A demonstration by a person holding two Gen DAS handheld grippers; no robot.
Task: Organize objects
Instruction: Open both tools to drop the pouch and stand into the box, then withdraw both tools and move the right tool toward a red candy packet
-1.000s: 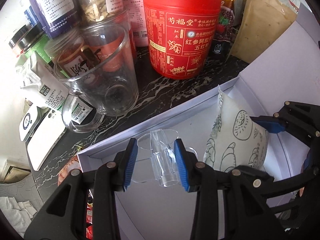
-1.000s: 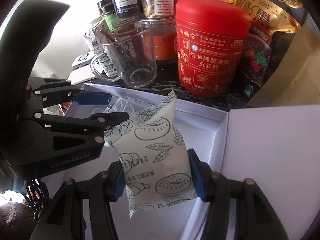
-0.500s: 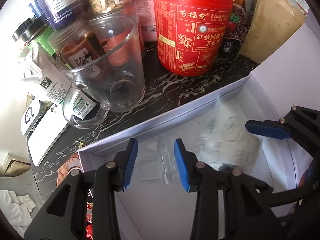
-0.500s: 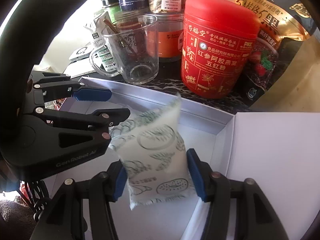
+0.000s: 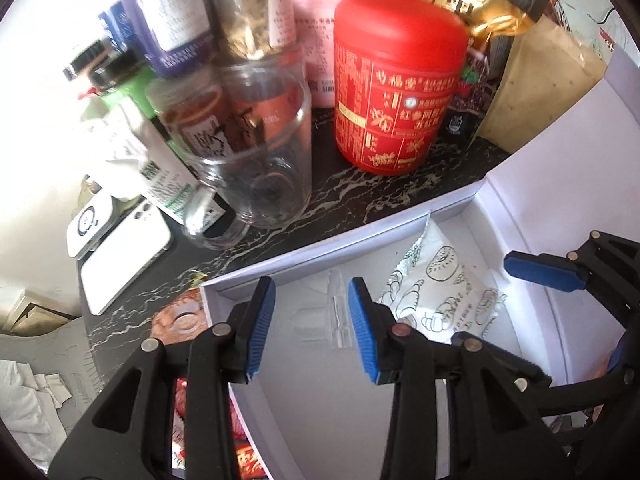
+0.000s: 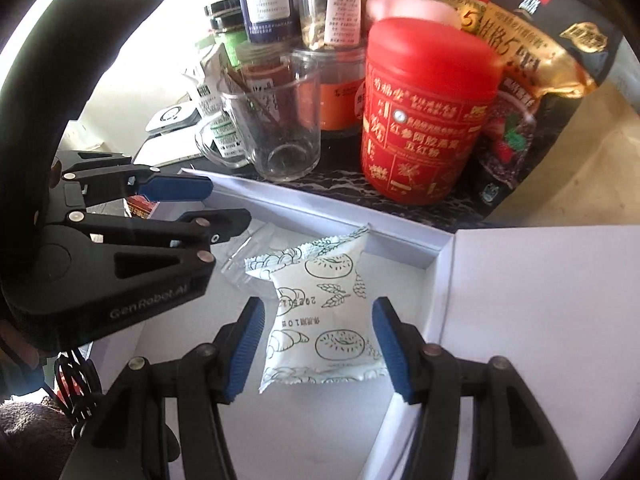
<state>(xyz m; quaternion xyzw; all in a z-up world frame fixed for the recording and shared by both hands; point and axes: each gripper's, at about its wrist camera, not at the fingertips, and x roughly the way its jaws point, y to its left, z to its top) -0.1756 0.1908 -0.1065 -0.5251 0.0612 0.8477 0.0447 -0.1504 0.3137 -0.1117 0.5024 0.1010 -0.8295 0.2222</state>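
A white snack packet printed with pastries (image 6: 324, 320) lies flat on the floor of an open white box (image 6: 404, 240). It also shows in the left wrist view (image 5: 444, 300). My right gripper (image 6: 316, 340) is open, its blue pads apart on either side of the packet. A clear plastic piece (image 5: 324, 316) lies in the box's far left corner, also seen in the right wrist view (image 6: 244, 256). My left gripper (image 5: 312, 324) is open above it, not touching. The box wall (image 5: 360, 232) runs along the dark marble counter.
Behind the box stand a red canister (image 5: 396, 92), a glass mug (image 5: 260, 160), several jars and bottles (image 5: 172, 20), gold and black snack bags (image 6: 532, 40). A white phone (image 5: 120, 256) lies at the left. The box lid (image 6: 540, 320) lies open at the right.
Both grippers have opened. The packet dropped from upright in my right gripper to flat in the box. The clear piece left my left gripper and lies on the box floor.
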